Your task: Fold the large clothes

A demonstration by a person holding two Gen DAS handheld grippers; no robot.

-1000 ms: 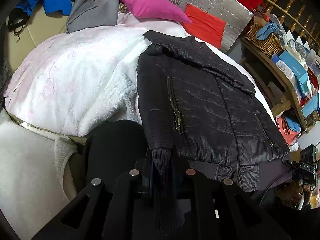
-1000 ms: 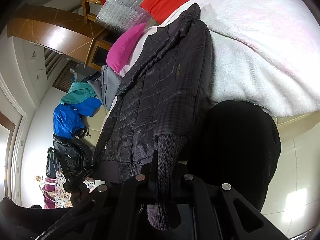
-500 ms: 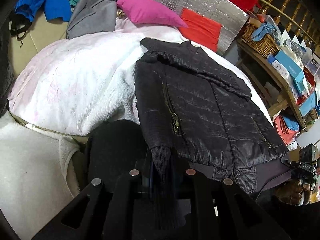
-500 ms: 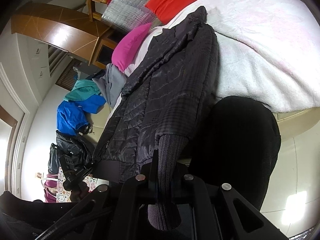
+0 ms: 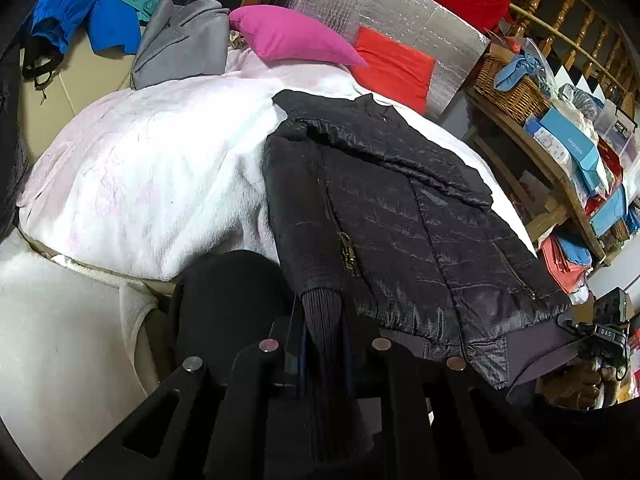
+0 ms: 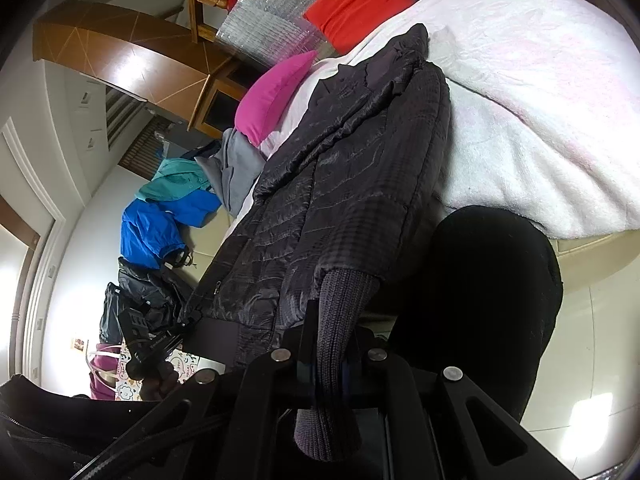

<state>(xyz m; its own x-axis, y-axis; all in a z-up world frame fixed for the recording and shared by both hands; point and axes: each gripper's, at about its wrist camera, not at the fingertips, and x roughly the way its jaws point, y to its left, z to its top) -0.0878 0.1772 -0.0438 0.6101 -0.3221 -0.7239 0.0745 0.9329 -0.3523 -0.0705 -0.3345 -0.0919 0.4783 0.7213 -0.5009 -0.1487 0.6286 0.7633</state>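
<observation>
both jaws pinched narrow: left gripper (image 5: 322,344) and right gripper (image 6: 330,354) each hold one knit cuff (image 5: 320,320) of the single black jacket (image 5: 400,216).

Glossy quilted jacket (image 5: 400,216) with ribbed knit cuff (image 5: 322,320) lies on fluffy white blanket (image 5: 160,168).

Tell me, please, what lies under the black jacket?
The black jacket lies on a white blanket that shows around it. What is beneath the blanket cannot be seen, as it is covered.

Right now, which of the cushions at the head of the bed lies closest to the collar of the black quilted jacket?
The orange-red flat cushion, just beyond the black quilted jacket collar; the pointed magenta cushion lies further left, beside the grey garment.
</observation>
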